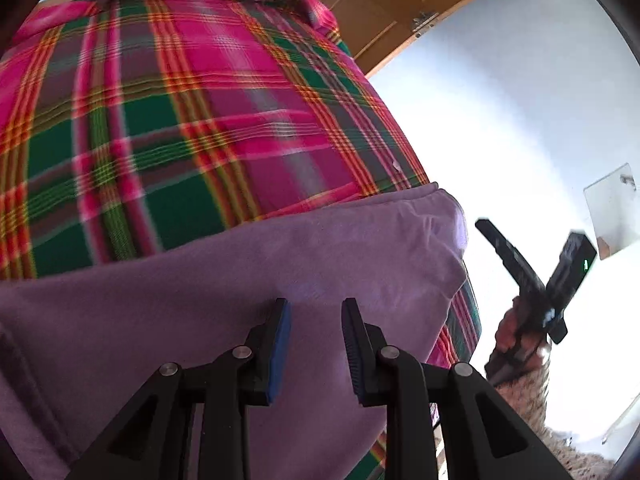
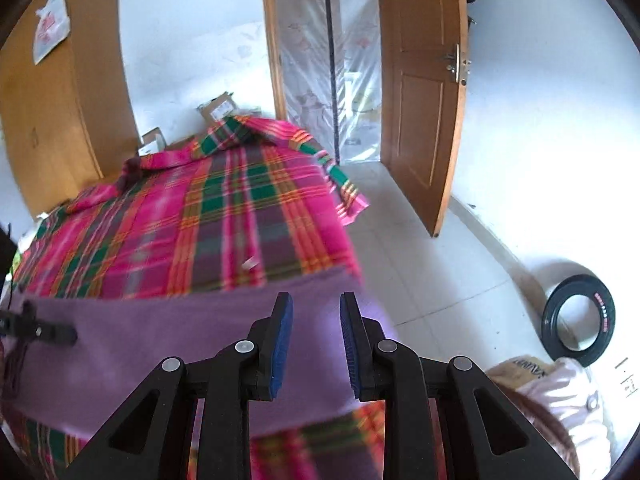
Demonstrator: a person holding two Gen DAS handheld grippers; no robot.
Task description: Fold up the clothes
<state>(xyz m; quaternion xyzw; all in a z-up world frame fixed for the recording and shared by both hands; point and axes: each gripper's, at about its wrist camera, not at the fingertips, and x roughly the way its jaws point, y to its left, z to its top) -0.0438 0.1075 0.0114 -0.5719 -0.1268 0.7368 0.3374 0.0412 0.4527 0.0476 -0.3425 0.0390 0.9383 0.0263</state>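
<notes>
Close up, the left gripper (image 1: pixel 315 308) has its two fingers apart with nothing between them, right over a purple cloth (image 1: pixel 240 280). The right gripper (image 2: pixel 316 304) looks the same: fingers apart, nothing held, above the same purple cloth (image 2: pixel 180 332). The cloth lies spread on a bed covered by a pink, green and orange checked blanket (image 1: pixel 180 120), near the bed's closest edge. Only the left view shows a hand (image 1: pixel 516 344) holding the other black gripper off to the right, beside the bed. Only the right view shows the tip of the left gripper (image 2: pixel 40 330) poking in over the cloth. It also shows a black ring (image 2: pixel 578 322) on the white floor, some bags (image 2: pixel 560 392) near it, then the open wooden door (image 2: pixel 424 92), a wardrobe (image 2: pixel 60 92) and boxes (image 2: pixel 218 110) far behind the bed.
</notes>
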